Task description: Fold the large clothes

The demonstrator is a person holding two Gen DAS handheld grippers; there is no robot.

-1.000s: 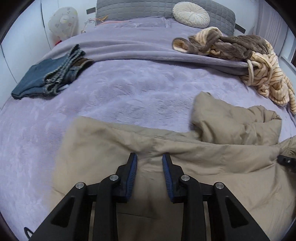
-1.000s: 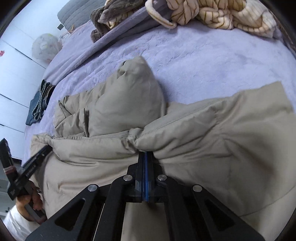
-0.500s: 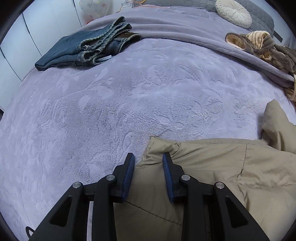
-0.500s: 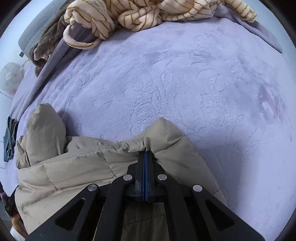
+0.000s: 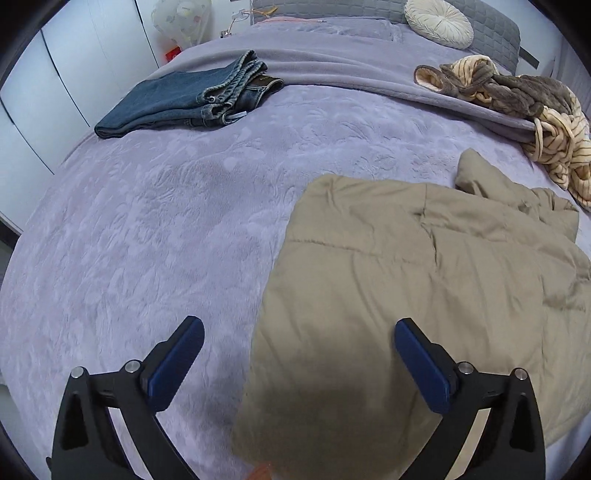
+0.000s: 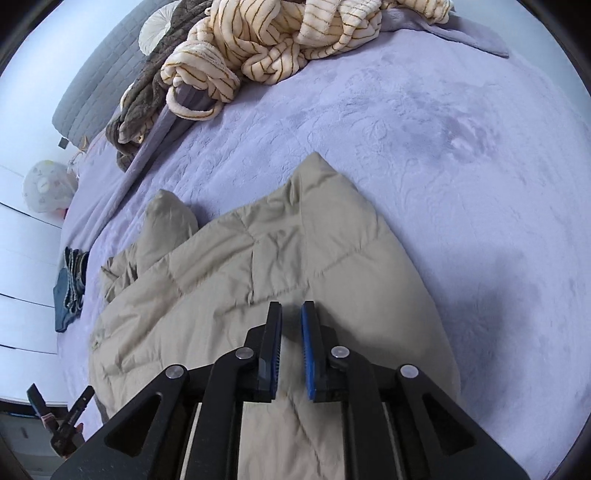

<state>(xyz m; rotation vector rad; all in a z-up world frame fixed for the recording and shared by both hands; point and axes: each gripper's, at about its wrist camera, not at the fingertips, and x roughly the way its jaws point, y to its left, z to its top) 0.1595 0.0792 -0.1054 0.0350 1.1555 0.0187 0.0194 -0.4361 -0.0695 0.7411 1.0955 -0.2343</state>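
A tan quilted jacket (image 5: 424,295) lies folded over on the purple bed cover (image 5: 147,240). My left gripper (image 5: 299,332) hovers over the jacket's near left edge. Its jaws are opening and stand wide apart, with nothing pressed between the pads. In the right wrist view the jacket (image 6: 240,277) stretches away from my right gripper (image 6: 291,308). Its jaws are opening to a narrow gap just above the fabric, and no cloth is pinched. The left gripper (image 6: 70,417) also shows at the lower left of that view, with a hand on it.
Folded blue jeans (image 5: 184,99) lie at the far left of the bed. A cream striped robe (image 6: 277,48) and a brown garment (image 5: 517,92) are heaped at the far right. A round cushion (image 5: 439,18) rests by the grey headboard. White wardrobe doors (image 5: 55,92) stand to the left.
Both grippers carried the jacket's edge across the bed and let it go. The left jaws went from a narrow grip to wide apart, the right from shut to a small gap.
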